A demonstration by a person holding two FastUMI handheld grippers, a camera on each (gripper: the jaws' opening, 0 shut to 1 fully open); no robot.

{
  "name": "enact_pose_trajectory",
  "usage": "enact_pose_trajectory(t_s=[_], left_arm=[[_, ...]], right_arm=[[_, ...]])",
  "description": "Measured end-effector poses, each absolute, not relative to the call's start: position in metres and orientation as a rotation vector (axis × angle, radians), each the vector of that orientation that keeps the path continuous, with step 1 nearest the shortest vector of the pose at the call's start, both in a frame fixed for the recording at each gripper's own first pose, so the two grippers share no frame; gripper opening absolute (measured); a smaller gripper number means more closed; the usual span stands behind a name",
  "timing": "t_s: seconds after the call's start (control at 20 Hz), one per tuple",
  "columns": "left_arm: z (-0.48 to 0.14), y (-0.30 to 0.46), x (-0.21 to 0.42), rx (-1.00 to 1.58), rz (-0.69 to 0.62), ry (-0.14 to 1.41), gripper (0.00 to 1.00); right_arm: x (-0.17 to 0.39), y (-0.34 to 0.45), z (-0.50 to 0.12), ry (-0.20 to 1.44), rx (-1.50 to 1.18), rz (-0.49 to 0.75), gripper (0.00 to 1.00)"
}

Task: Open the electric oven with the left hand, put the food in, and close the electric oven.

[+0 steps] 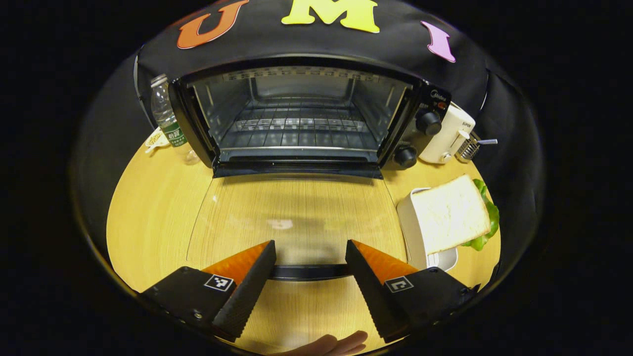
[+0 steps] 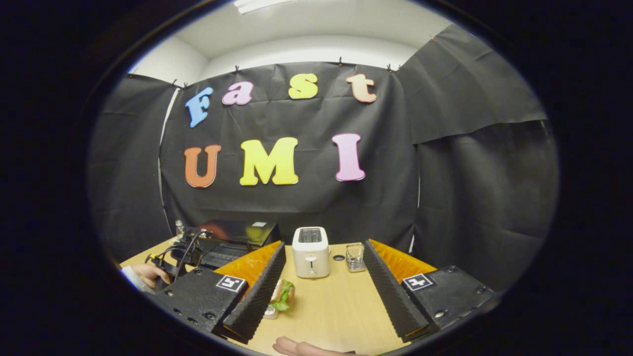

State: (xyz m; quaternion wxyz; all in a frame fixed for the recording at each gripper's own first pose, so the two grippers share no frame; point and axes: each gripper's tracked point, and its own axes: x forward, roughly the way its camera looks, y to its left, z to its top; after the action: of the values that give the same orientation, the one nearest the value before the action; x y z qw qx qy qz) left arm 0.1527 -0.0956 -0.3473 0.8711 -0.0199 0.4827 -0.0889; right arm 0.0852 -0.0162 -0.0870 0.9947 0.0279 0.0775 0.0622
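One oven [image 1: 301, 118], one toaster [image 2: 310, 252], one sandwich [image 1: 452, 213], one white dish [image 1: 413, 232], one water bottle [image 1: 167, 118], one small glass [image 2: 355, 257], two grippers [image 1: 309, 257] [image 2: 321, 287].

Black electric oven [image 2: 232, 237] at far left of right gripper view mostly screened by black device with cables [image 2: 185, 247]. White-bread sandwich with green lettuce [image 2: 283, 294] half behind near finger. Clear plastic bottle [image 1: 165, 116] partly behind oven. Hand [image 1: 331, 343] cut by bottom edge.

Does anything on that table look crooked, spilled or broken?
Nothing is spilled or broken. The sandwich overhangs its small white dish, with lettuce poking out. The oven door lies open flat.
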Motion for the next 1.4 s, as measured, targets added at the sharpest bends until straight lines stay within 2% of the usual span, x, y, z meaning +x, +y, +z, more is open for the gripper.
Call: enact_pose_trajectory(t_s=[0.15, 0.2, 0.25, 0.65, 0.7, 0.75, 0.8, 1.1, 1.15, 1.2, 1.3, 1.35, 1.4], left_arm=[[-0.35, -0.095, 0.153, 0.012, -0.181, 0.988, 0.96], [-0.353, -0.095, 0.152, 0.011, -0.177, 0.985, 0.96], [-0.357, -0.095, 0.15, 0.003, -0.171, 0.987, 0.96], [-0.345, -0.093, 0.165, -0.018, -0.141, 0.737, 0.96], [-0.336, -0.095, 0.164, -0.02, -0.149, 0.686, 0.96], [-0.325, -0.095, 0.164, -0.022, -0.147, 0.633, 0.94], [-0.314, -0.092, 0.164, -0.018, -0.143, 0.58, 0.94], [-0.228, -0.067, 0.14, -0.003, -0.083, 0.283, 0.94], [-0.214, -0.062, 0.133, 0.009, -0.077, 0.246, 0.94], [-0.202, -0.059, 0.129, 0.015, -0.073, 0.211, 0.94], [-0.185, -0.053, 0.114, 0.011, -0.073, 0.171, 0.94], [-0.178, -0.047, 0.11, 0.007, -0.069, 0.157, 0.85], [-0.172, -0.043, 0.104, 0.006, -0.067, 0.143, 0.94]], right_arm=[[0.088, -0.017, -0.095, 0.172, 0.049, 0.12, 1.0], [0.088, -0.018, -0.098, 0.179, 0.048, 0.12, 0.9], [0.09, -0.019, -0.101, 0.185, 0.05, 0.119, 1.0], [0.109, -0.011, -0.134, 0.26, 0.042, 0.134, 1.0], [0.115, -0.005, -0.141, 0.282, 0.034, 0.164, 1.0], [0.121, 0.005, -0.152, 0.314, 0.036, 0.199, 0.9], [0.128, 0.01, -0.162, 0.35, 0.036, 0.224, 1.0], [0.172, 0.029, -0.23, 0.593, 0.071, 0.341, 1.0], [0.177, 0.033, -0.24, 0.638, 0.087, 0.354, 0.91], [0.181, 0.04, -0.248, 0.67, 0.104, 0.387, 1.0], [0.184, 0.054, -0.266, 0.75, 0.13, 0.445, 1.0], [0.185, 0.061, -0.274, 0.79, 0.151, 0.477, 0.9], [0.186, 0.068, -0.283, 0.834, 0.171, 0.51, 1.0]])
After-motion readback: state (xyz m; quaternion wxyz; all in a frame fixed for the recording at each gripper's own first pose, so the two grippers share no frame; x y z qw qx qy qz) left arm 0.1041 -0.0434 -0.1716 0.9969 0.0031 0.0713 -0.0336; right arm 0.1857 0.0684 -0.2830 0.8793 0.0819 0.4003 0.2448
